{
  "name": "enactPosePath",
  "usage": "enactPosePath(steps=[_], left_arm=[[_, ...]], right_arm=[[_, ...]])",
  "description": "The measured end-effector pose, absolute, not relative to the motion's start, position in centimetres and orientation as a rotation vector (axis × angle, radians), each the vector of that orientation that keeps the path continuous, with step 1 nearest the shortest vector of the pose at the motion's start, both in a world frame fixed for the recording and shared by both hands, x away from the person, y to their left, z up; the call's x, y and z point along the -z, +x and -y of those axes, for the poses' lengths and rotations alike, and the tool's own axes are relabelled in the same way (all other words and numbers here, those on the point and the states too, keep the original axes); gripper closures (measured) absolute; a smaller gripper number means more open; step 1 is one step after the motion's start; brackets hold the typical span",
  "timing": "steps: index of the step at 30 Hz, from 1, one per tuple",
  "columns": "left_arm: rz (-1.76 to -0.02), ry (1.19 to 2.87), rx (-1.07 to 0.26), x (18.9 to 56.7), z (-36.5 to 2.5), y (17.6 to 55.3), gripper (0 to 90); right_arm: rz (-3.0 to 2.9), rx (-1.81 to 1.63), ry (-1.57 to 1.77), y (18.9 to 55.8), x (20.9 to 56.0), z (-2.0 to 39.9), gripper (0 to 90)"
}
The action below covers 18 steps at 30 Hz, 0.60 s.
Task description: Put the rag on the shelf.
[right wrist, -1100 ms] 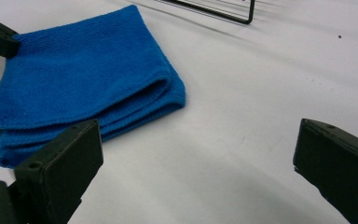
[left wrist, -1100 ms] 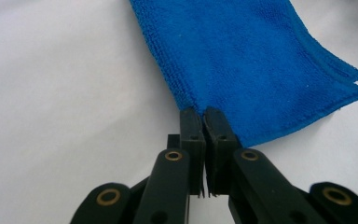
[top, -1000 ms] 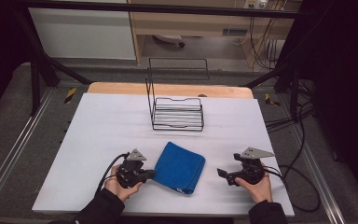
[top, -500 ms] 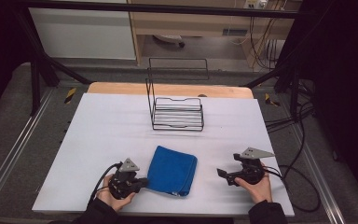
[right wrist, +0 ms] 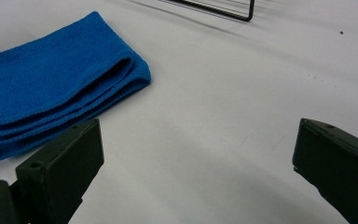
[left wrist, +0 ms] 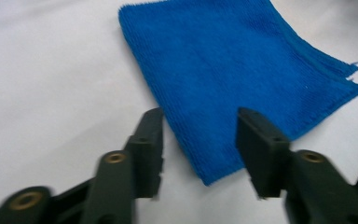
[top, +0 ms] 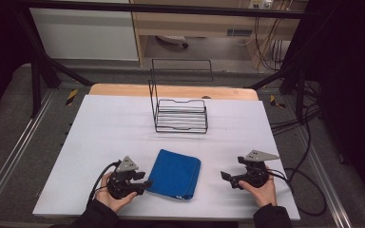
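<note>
Table: white work surface; every item below is placed relative to the wire rack.
Wire rack: black, empty, upright back frame; stands toward the far middle of the table. Its front bar crosses the top of the right gripper view.
Blue towel: folded terry cloth, lying flat on the near side of the rack, well apart from it, between the two grippers.
Left gripper: on the near side of the rack and to its left, just beside the towel's left edge. Its jaws have just been opening and stand partly apart; the towel's near corner lies in the gap, and neither pad presses on it.
Right gripper: on the near side of the rack and to its right, apart from the towel. Jaws stand wide apart with nothing between them but bare table.
Handling, judged: light, soft and limp; it should sag and may unfold if lifted by a single layer. Not fragile, and the pile should give the pads a good hold.
Grip point, judged: the stacked folded edge, taking all layers together.
View differences: the right gripper view exposes the rounded fold and its layers; the left gripper view shows loose, slightly frayed corners; the high view gives the rack's full frame and both hands.
</note>
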State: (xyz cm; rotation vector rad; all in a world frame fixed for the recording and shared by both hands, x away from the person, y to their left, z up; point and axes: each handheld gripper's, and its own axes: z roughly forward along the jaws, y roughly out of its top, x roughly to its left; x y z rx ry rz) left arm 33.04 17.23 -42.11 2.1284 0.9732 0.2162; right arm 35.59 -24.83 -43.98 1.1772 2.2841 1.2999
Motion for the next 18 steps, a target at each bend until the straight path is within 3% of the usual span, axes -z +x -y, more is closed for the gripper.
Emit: enactPosePath(steps=[2, 3, 9, 13, 14, 18], left_arm=[[-0.968, 2.122, -0.218, 42.1, -17.3, 33.5, 35.8], [-0.971, 2.121, -0.222, 42.1, -17.2, 33.8, 35.8], [-0.954, 2.138, -0.22, 41.9, -17.0, 35.2, 16.5], [-0.95, 2.119, -0.234, 41.0, -17.2, 36.3, 12.9], [-0.95, 2.112, -0.241, 40.8, -17.4, 36.6, 11.5], [-0.964, 2.078, -0.242, 40.5, -17.9, 37.5, 8.8]], right_arm=[[-2.267, -1.312, 1.18, 35.5, 43.8, 24.2, 6.3], [-2.267, -1.312, 1.18, 35.5, 43.8, 24.2, 6.3], [-2.263, -1.298, 1.202, 35.6, 43.2, 20.7, 15.3], [-2.282, -1.289, 1.238, 36.2, 43.3, 18.8, 19.7], [-2.3, -1.265, 1.245, 36.8, 43.4, 17.7, 25.3], [-2.314, -1.213, 1.245, 38.0, 43.9, 16.0, 34.0]])
